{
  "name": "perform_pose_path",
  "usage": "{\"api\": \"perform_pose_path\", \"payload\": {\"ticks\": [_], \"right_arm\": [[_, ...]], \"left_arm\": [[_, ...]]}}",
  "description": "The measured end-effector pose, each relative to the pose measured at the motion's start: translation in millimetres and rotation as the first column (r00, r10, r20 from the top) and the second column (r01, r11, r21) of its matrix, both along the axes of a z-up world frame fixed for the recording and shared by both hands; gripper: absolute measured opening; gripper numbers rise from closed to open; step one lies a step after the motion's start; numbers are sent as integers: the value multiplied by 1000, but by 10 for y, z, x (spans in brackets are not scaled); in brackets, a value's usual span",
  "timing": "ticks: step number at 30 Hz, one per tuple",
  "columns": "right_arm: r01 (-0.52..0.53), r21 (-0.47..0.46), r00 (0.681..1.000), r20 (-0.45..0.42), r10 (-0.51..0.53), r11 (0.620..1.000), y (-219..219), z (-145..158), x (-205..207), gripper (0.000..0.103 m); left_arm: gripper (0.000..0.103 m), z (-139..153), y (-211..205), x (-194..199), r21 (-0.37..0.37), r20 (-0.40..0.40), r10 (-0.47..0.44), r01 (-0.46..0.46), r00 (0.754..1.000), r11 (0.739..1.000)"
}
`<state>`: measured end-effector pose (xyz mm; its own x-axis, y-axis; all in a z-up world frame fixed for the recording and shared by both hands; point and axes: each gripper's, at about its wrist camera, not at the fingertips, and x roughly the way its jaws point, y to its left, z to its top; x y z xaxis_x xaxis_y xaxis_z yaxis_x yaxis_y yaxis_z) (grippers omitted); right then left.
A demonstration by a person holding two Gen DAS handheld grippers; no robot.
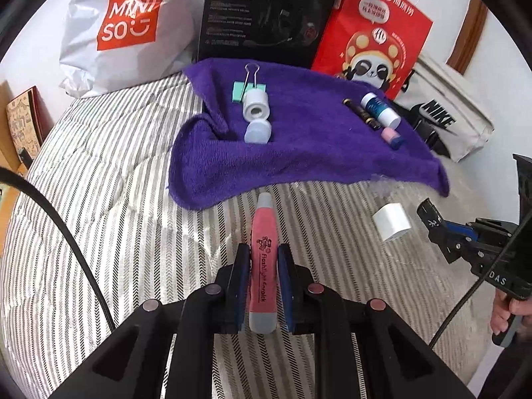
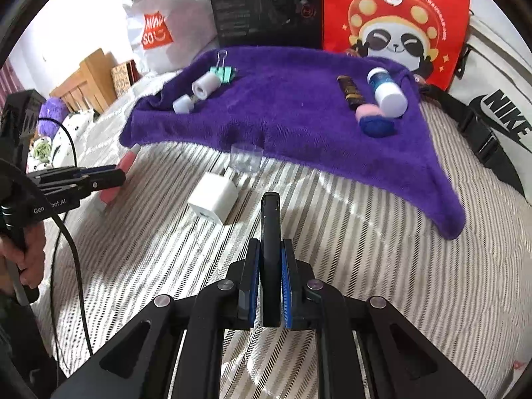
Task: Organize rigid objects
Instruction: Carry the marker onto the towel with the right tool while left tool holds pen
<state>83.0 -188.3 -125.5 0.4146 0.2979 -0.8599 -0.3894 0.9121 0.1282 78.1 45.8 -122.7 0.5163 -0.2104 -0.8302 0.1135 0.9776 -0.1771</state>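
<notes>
My left gripper [image 1: 263,256] is shut on a pink flashlight earpick [image 1: 263,249], held above the striped bed short of the purple towel [image 1: 299,153]. It also shows in the right wrist view [image 2: 113,178]. My right gripper [image 2: 270,249] is shut on a flat black object [image 2: 270,232], also short of the towel [image 2: 282,116]. On the towel lie a green binder clip [image 1: 246,86], a white roll [image 1: 255,105], a pale cap [image 1: 257,131], a dark tube [image 1: 360,113], a blue-white bottle [image 1: 380,108] and a pink-blue piece [image 1: 392,136].
A white charger cube [image 2: 212,201] and a clear plastic cup [image 2: 246,156] lie on the bed near the towel's front edge. Behind the towel stand a Miniso bag [image 1: 126,23], a black box [image 1: 266,13], a red panda bag [image 1: 372,33] and a Nike bag [image 1: 442,116].
</notes>
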Motion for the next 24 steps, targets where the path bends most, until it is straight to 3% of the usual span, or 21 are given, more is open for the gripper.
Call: {"api": "perform_pose_path", "payload": {"ticks": [14,19,24], "right_arm": [[9,58,997,77,-13,998,-142,312,206,12],[16,-9,991,134,-15,1000,-132,404,485,12],[27,7,991,131,-28,1000,-158,411,887,12]], "left_arm": [[17,229,24,178,-11,16,-26,27,1000,1000],[17,353,-19,436,-11,23,-21,21,1000,1000],[17,461,-78,775,-10,40,-33,34,999,999]]}}
